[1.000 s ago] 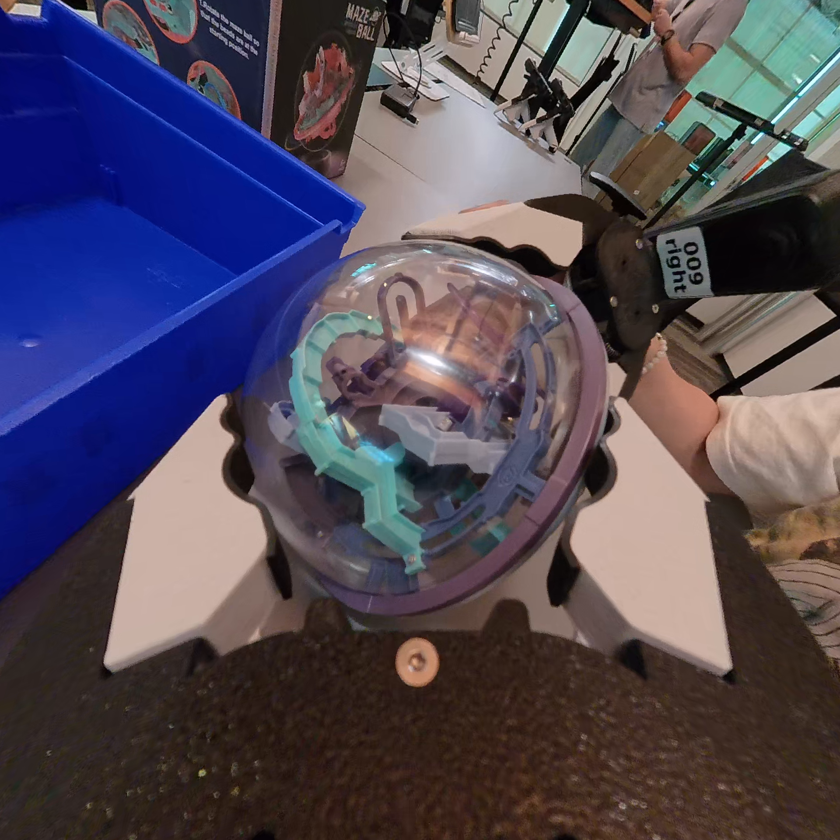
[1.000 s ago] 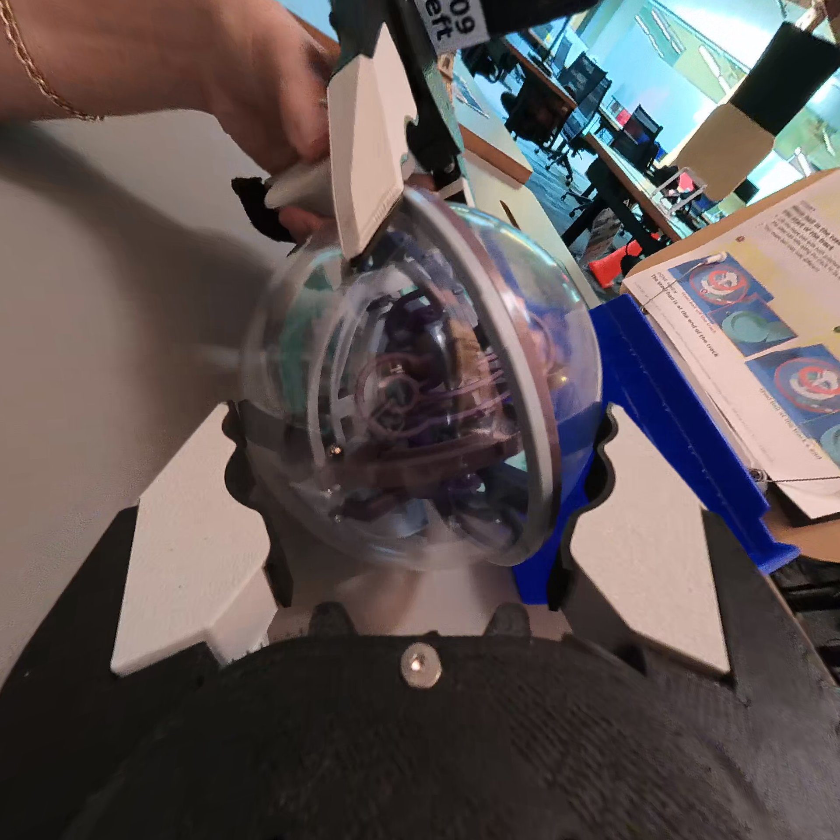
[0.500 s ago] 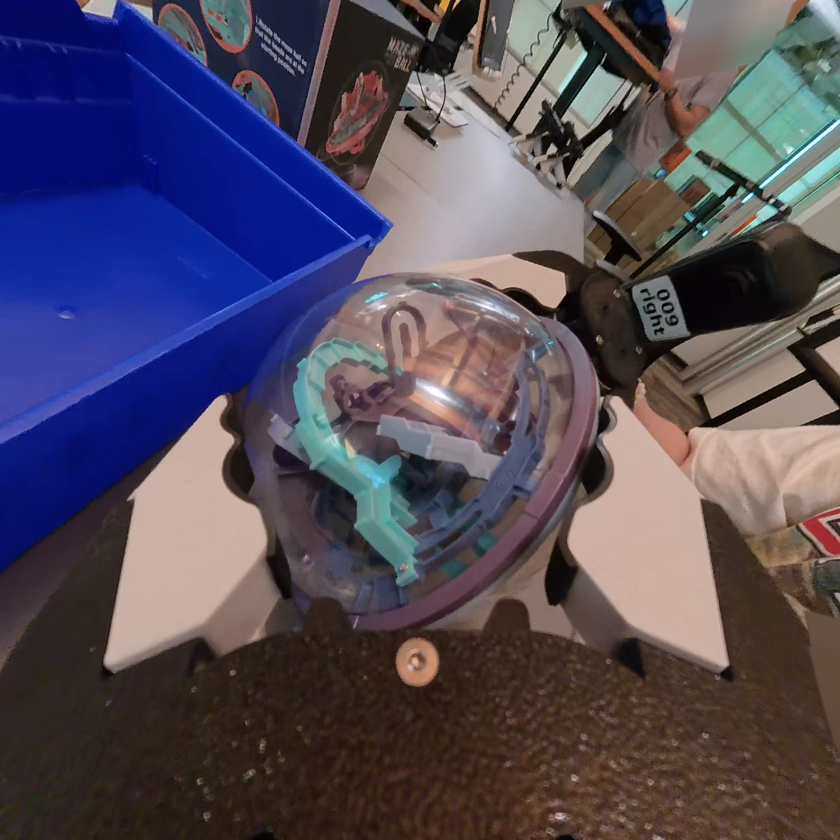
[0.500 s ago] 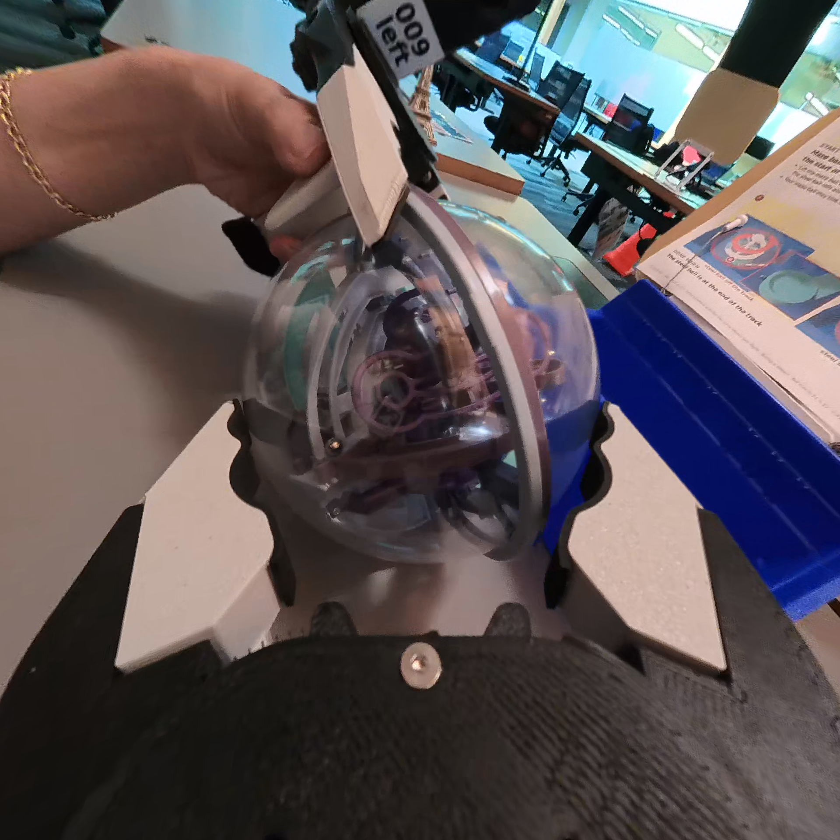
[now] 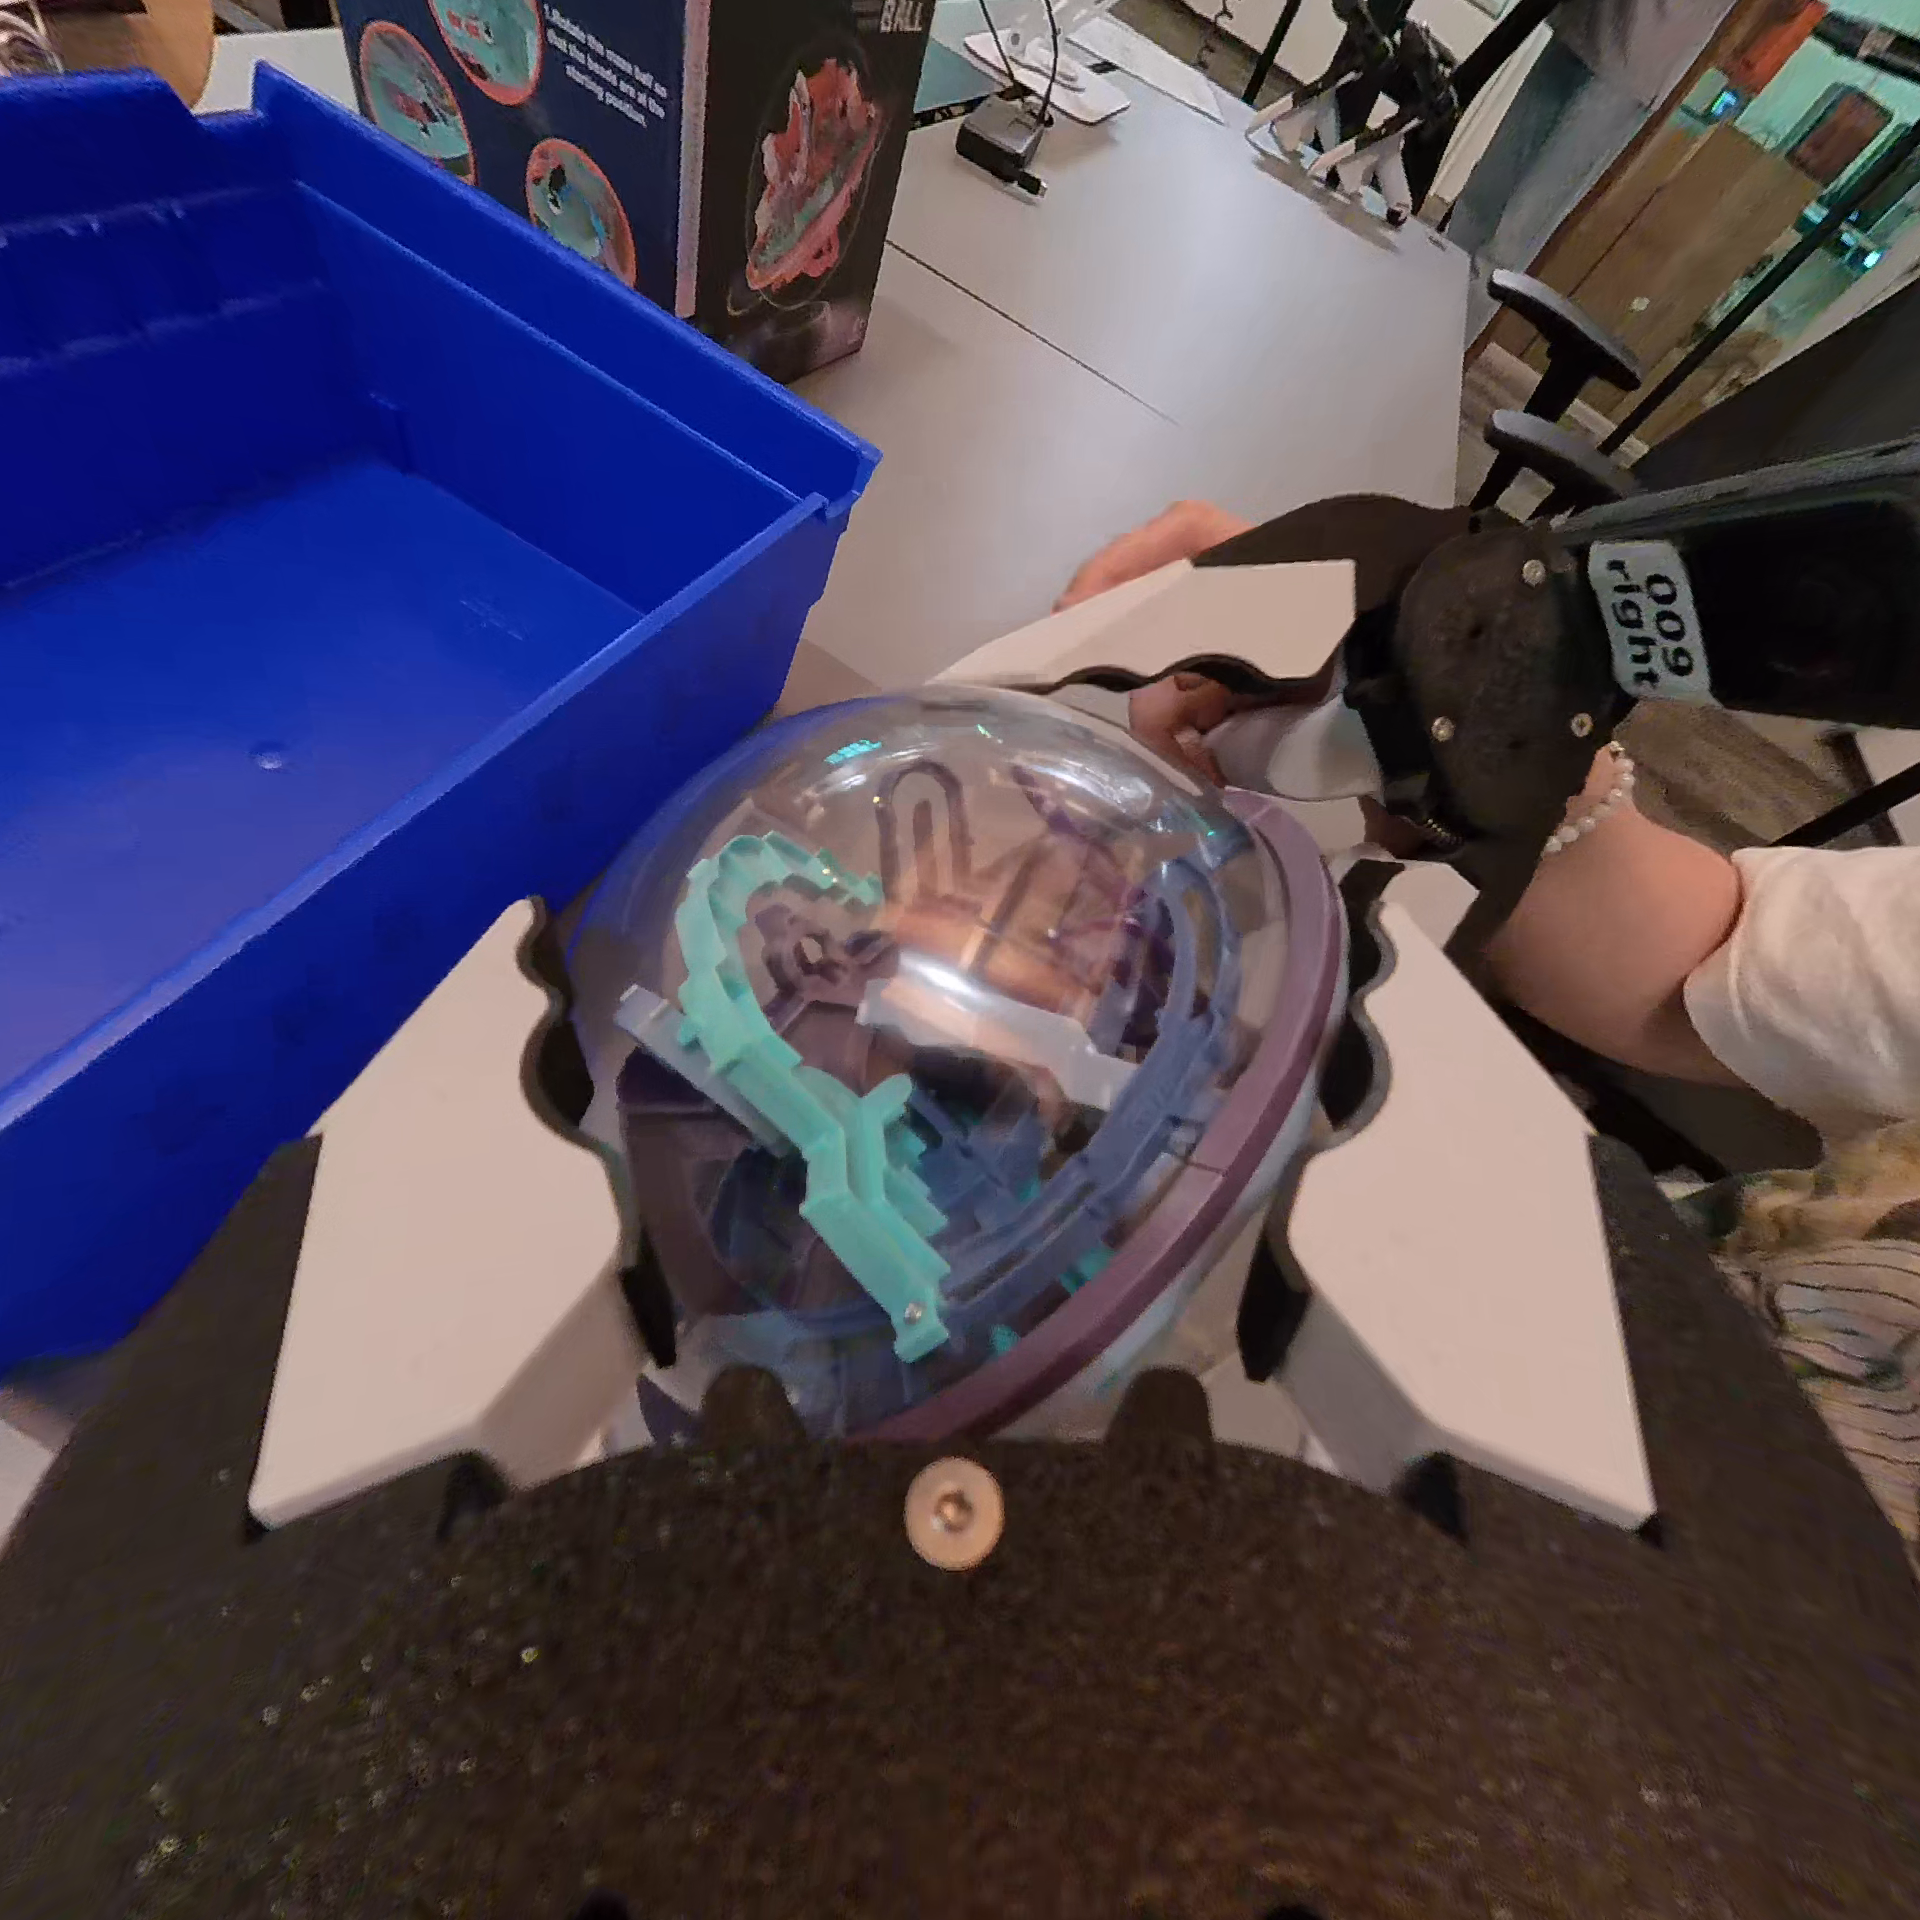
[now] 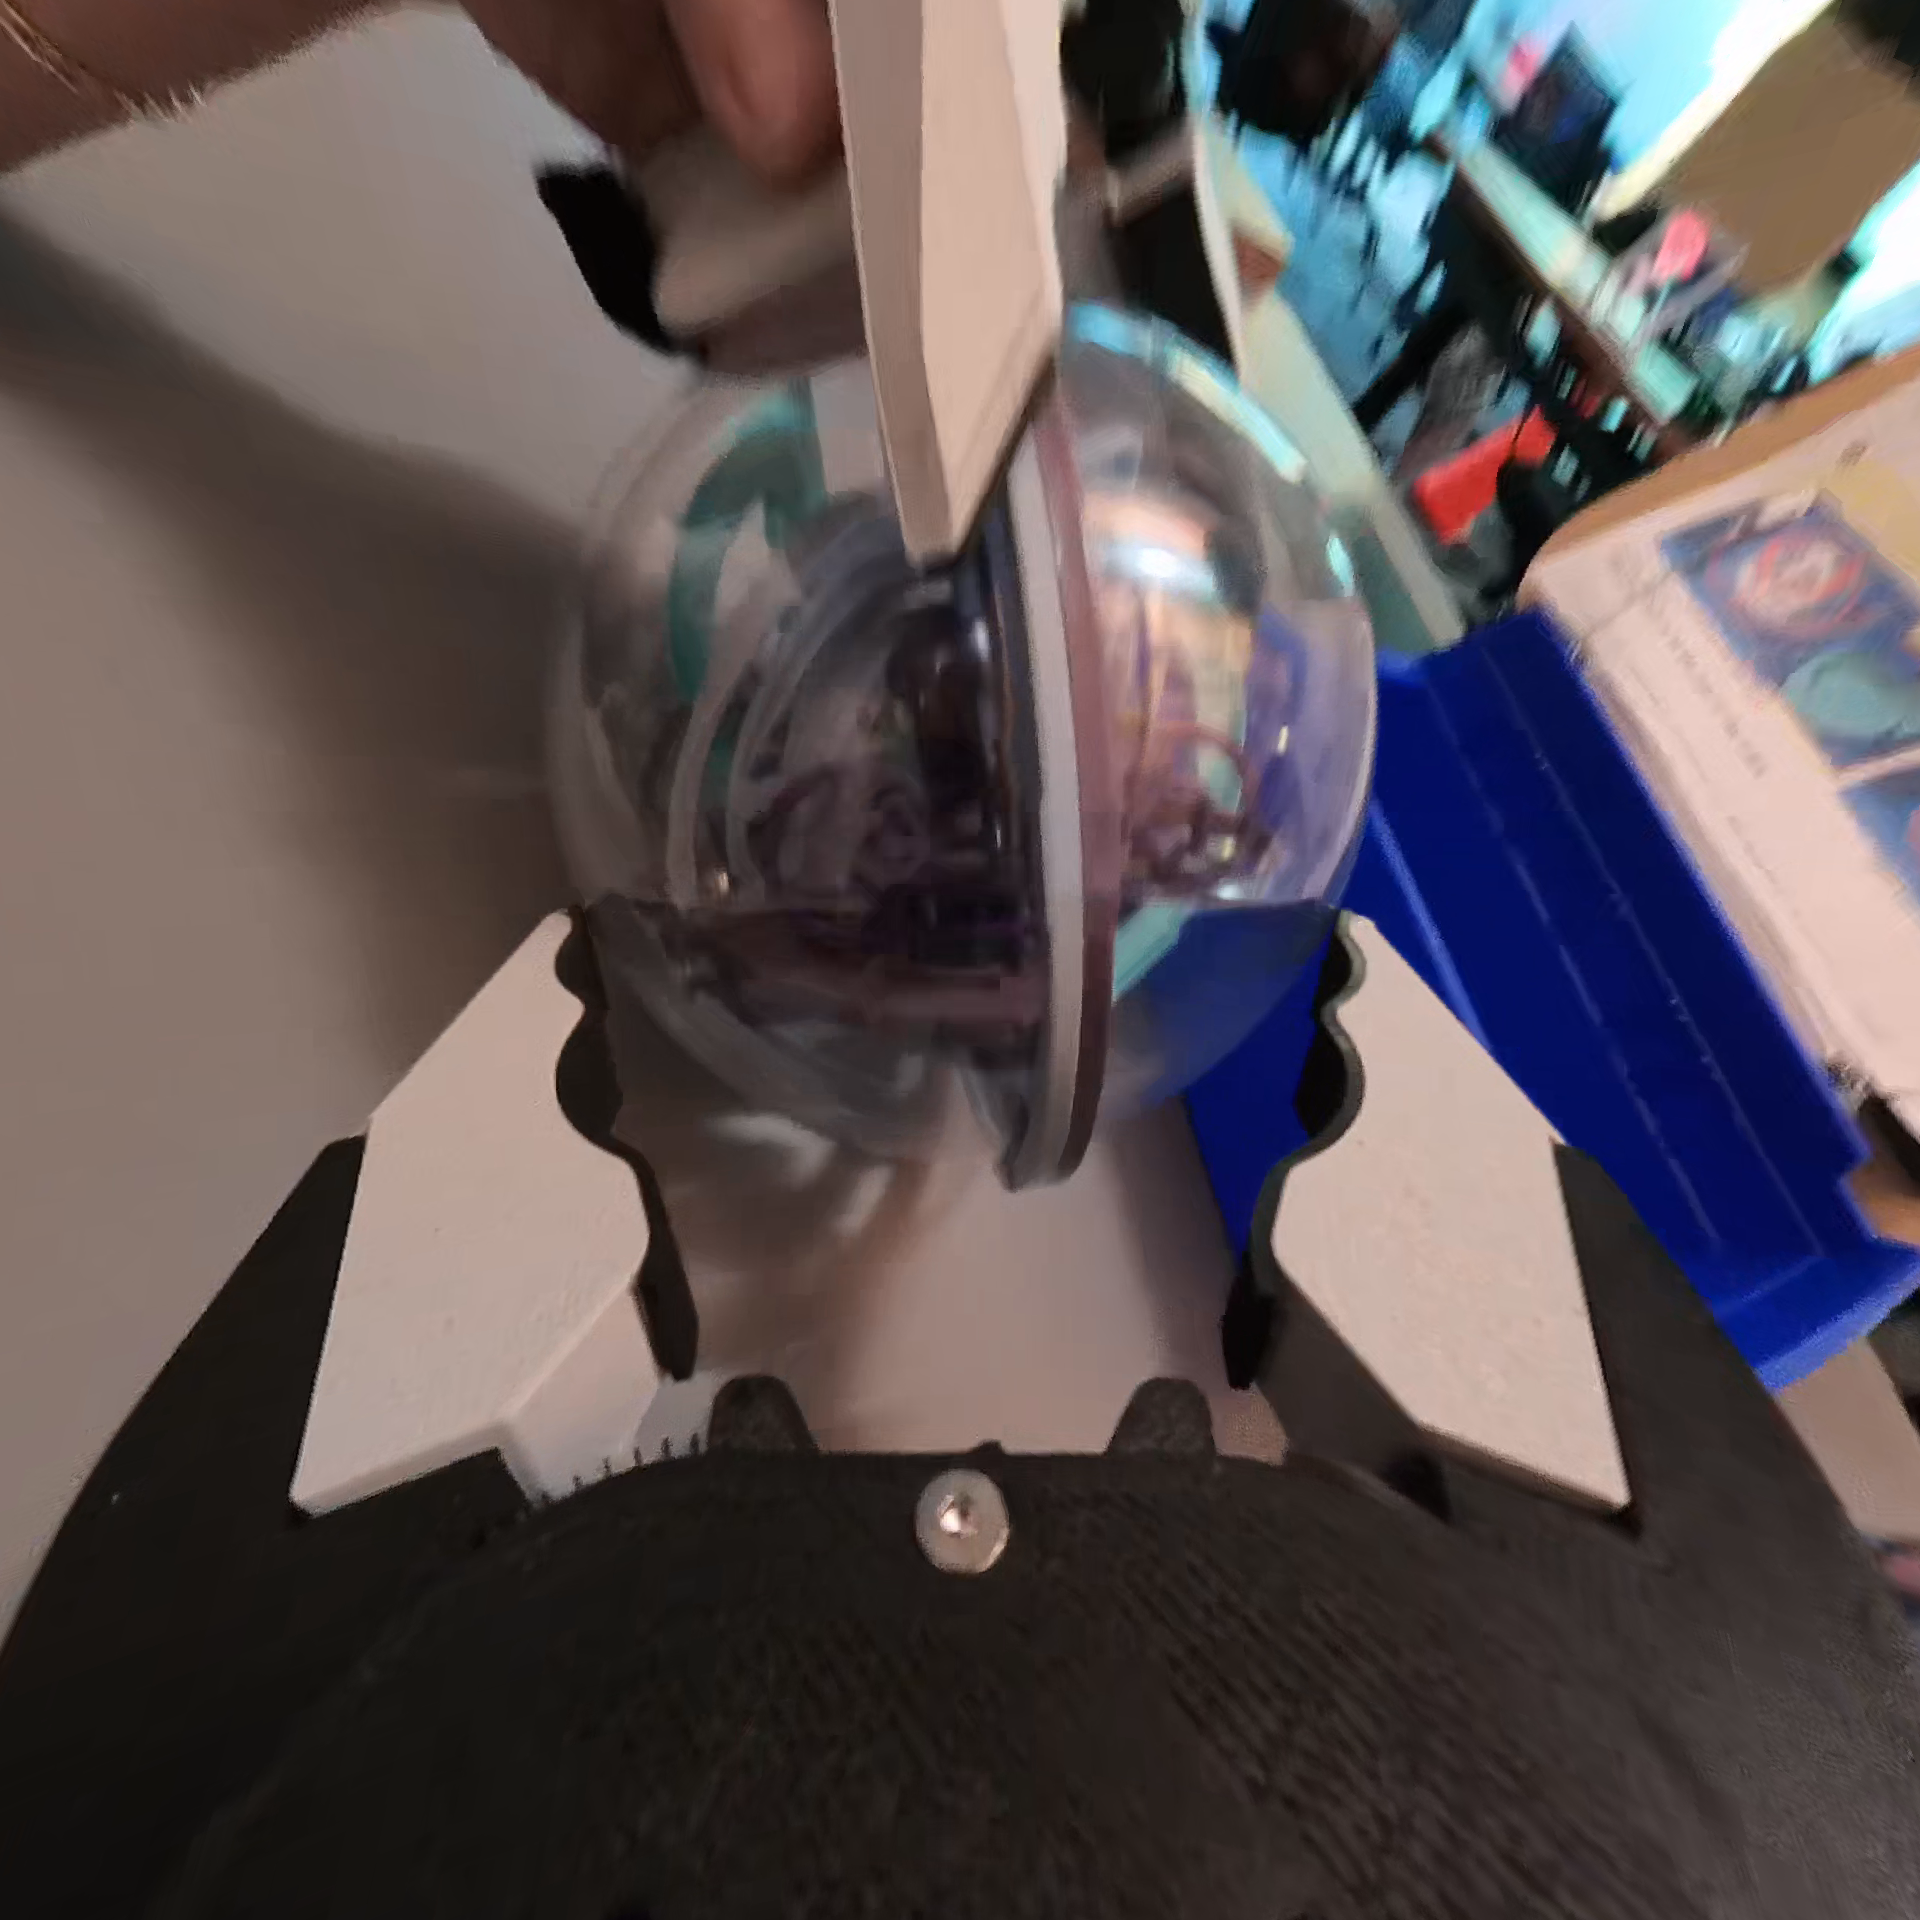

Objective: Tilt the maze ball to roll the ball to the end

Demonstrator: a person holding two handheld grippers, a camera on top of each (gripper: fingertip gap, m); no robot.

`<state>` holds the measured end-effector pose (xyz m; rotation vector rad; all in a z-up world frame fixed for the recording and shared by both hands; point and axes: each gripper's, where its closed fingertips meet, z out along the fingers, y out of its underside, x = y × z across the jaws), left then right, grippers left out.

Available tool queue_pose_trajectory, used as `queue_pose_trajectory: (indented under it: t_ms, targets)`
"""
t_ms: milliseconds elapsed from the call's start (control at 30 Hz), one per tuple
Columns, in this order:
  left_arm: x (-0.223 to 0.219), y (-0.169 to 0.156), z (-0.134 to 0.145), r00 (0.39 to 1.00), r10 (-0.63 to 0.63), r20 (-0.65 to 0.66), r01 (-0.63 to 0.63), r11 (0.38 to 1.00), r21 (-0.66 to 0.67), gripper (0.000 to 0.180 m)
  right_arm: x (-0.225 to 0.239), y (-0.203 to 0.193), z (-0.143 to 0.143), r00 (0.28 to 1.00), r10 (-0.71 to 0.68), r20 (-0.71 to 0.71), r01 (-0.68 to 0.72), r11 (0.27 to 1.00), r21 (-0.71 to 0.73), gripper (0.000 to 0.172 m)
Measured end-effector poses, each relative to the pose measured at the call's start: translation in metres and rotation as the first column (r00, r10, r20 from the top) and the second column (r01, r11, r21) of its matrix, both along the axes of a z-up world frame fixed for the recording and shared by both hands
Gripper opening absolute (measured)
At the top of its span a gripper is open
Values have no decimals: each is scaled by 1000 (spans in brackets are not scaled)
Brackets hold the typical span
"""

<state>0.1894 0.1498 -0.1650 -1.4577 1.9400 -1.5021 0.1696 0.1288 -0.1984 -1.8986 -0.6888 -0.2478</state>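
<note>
Left tongs (image 5: 956,997): black, grainy printed body; two flat white fingers (image 5: 436,1195) edged with wavy black pads; one silver screw (image 5: 954,1524) centred on the body. Right tongs (image 6: 961,1039): same build, same central silver screw (image 6: 961,1538). Seen from the left wrist view, the right unit carries a white label (image 5: 1652,634) and several small screws. Person: white sleeve (image 5: 1808,977), pearl-bead bracelet (image 5: 1590,816); thin gold chain bracelet (image 6: 62,62) on the other wrist.

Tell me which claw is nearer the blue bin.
Left. The left claw, around the maze ball, sits right beside the blue bin; the right claw is on the ball's far side.
</note>
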Motion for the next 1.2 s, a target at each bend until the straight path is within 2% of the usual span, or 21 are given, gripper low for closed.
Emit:
queue_pose_trajectory:
  t_ms: [67, 200, 333, 400, 433, 533, 567, 633, 700, 733, 800, 867, 900, 933, 1033, 1100, 1200]
  targets:
    - [1, -4, 0, 1000, -8, 9, 8, 1000, 16, 141, -11, 5, 13, 998, 57, -4, -56, 993, 104, 137]
    - [4, -7, 1, 1000, -9, 28, 9, 1000, -5, 142, -9, 14, 7, 998, 42, -54, -35, 991, 129, 151]
    - [9, 2, 5, 998, 24, 56, -19, 996, -92, 143, -5, 20, 6, 998, -10, -54, 17, 992, 122, 151]
    - [11, 11, 10, 996, 61, 73, -50, 989, -139, 136, -3, 22, 6, 997, -36, -68, 44, 992, 121, 150]
    - [12, 17, 9, 994, 82, 69, -72, 989, -127, 131, -4, 23, 7, 996, -40, -75, 49, 991, 122, 149]
    - [10, 28, 9, 990, 123, 72, -118, 990, -75, 134, -5, 25, 10, 993, -54, -108, 68, 990, 125, 147]
    - [7, 27, 14, 991, 106, 83, -99, 991, -85, 134, -6, 25, 11, 992, -60, -109, 73, 989, 126, 146]
    - [-7, 15, 30, 994, 1, 113, 19, 984, -180, 132, -7, 27, 11, 992, -64, -110, 79, 988, 133, 146]
    - [-18, 19, 44, 989, -35, 145, 70, 967, -244, 127, -7, 28, 11, 991, -66, -116, 82, 987, 141, 146]
    - [-24, 25, 41, 989, -48, 139, 77, 975, -210, 127, -7, 28, 11, 991, -65, -118, 82, 986, 145, 146]
    - [-34, 37, 24, 994, -50, 95, 55, 997, -51, 130, -7, 28, 12, 990, -61, -129, 81, 985, 154, 146]
    - [-40, 37, 15, 995, -64, 76, 60, 997, 53, 129, -7, 28, 13, 989, -58, -137, 80, 984, 159, 145]
    - [-44, 29, 12, 994, -95, 49, 91, 993, 74, 126, -7, 29, 13, 989, -57, -139, 80, 984, 162, 145]
    - [-46, 24, 4, 994, -111, 5, 110, 988, 111, 130, -7, 29, 12, 988, -56, -143, 80, 983, 166, 146]
    - [-49, 29, -29, 988, -64, -138, 107, 939, 328, 130, -4, 29, 11, 984, -54, -172, 85, 980, 179, 146]
    - [-49, 28, -40, 982, -37, -186, 108, 917, 385, 136, -2, 30, 10, 978, -51, -201, 88, 980, 179, 147]
    - [-38, 25, -41, 981, 0, -196, 74, 925, 374, 141, 1, 32, 4, 980, -70, -186, 102, 981, 167, 152]
